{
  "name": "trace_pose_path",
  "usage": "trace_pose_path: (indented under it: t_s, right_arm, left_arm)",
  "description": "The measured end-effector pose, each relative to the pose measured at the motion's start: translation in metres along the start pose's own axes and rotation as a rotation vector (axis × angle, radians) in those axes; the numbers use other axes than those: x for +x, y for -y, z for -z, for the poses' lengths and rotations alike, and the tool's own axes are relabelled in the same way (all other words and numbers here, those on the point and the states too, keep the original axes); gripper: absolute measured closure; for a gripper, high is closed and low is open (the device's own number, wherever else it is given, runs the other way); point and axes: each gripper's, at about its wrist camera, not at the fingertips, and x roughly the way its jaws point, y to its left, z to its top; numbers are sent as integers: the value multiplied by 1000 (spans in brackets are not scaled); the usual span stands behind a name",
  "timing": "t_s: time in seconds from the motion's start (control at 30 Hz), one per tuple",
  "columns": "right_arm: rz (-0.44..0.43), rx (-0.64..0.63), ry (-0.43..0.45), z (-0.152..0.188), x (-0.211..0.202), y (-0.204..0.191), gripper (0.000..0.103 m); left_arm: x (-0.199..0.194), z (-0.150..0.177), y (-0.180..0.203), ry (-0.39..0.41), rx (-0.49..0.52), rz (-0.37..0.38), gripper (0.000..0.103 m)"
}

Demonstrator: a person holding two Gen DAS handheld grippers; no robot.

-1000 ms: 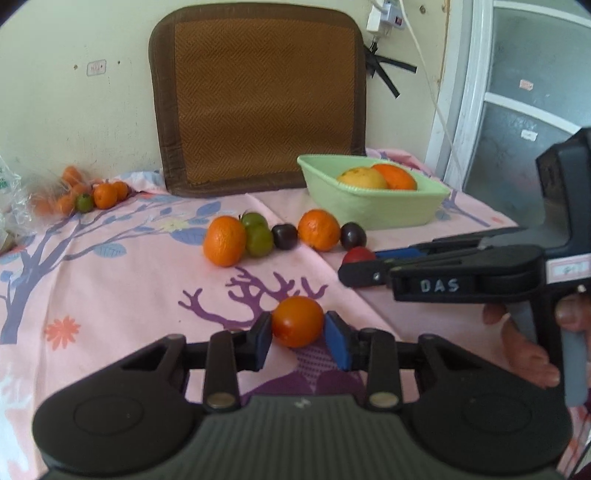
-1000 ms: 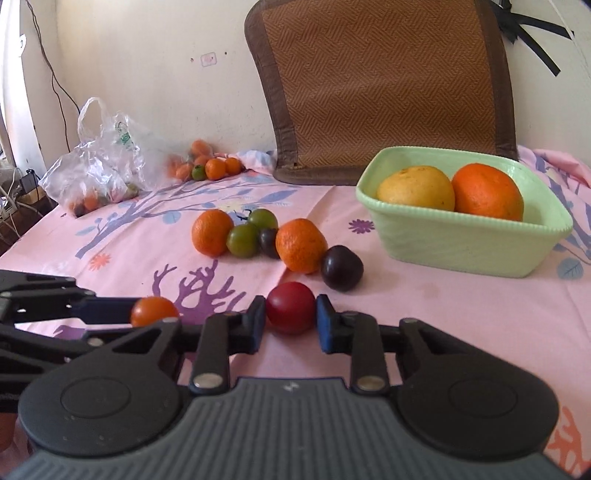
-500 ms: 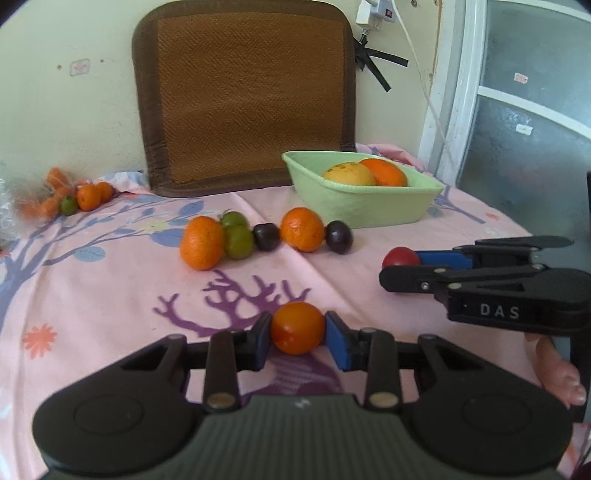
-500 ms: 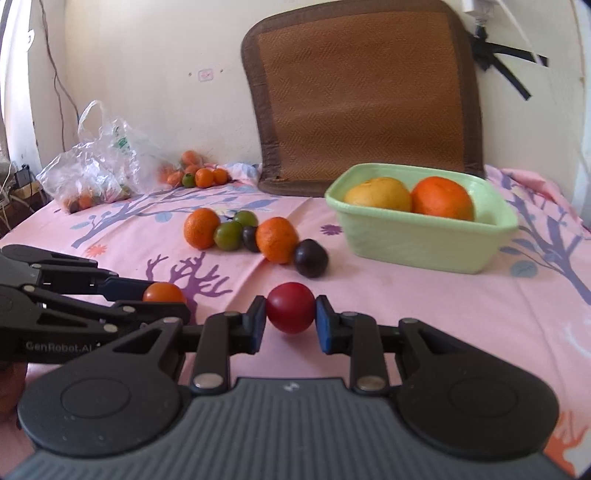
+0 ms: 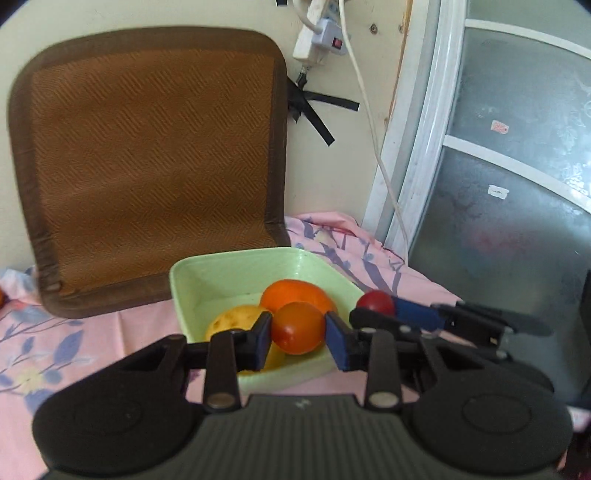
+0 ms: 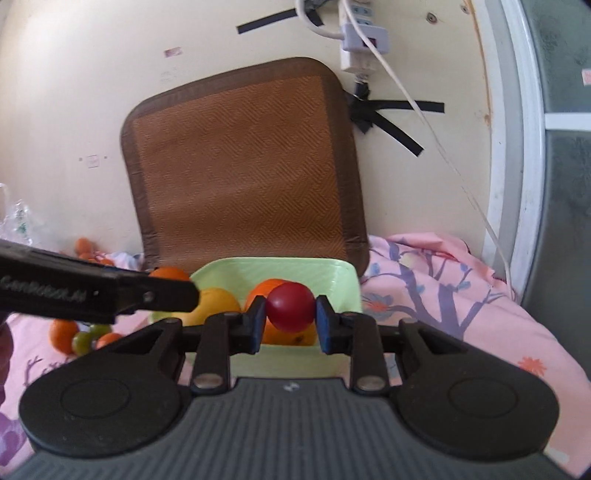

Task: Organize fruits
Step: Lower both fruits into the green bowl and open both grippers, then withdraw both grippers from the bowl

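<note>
A cream wall fills the background, with a brown woven mat leaning against it above a pink tablecloth printed with purple branches. Straight ahead of both grippers sits the pale green bowl, holding a large orange and a yellow fruit side by side.

The left gripper pinches a small orange-red tomato between its blue pads, held above the near part of the bowl. The right gripper is clamped on a dark red tomato, also poised in front of the bowl's contents.

Each view shows the other tool from the side — in the left wrist view the right gripper reaches in from the right with its red fruit at the bowl's right rim; in the right wrist view the left one crosses from the left, its body hiding most of the orange-red tomato.

Only the right wrist view shows the loose fruit on the cloth to the lower left — an orange beside green ones — and a cluster of small oranges farther back by the wall.
</note>
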Motion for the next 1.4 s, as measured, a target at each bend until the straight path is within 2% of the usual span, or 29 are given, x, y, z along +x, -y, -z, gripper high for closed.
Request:
trace_pose_path:
  t_s: [0.27,0.4,0.53,0.67,0.83,0.93,1.03,1.23,1.4]
  right_arm:
    - [23,-6,-25,4,9,3,70]
    - [31,-46,-13,5,8,-1,68]
    - [43,-55,9,6,5,0,62]
    - [55,5,31,4,1,10,62]
    - [65,82,54,3,-3,22,62]
    - [71,75,66,5,-5,20,62]
    - [56,74,55,7,-9,15,62]
    - [-38,96,12,14,-37,-9,62]
    - [-136,106,-65,30,-55,-41,62]
  left_arm:
    - [30,3,5,-26,8,1,70]
    - [29,4,9,-19,23,2,59]
    - [18,4,12,8,31,-32,55]
    - [-14,5,0,59,-47,-40,55]
    - [-55,30,-12,52,-84,-120,55]
    - [-72,51,-16,15,-114,-168,55]
    - [-81,70,-18,-45,-115,-264,55]
    - [-106,96,-25,-48,-121,-394,55]
    - [-114,107,-34,-50,-150,-457,53]
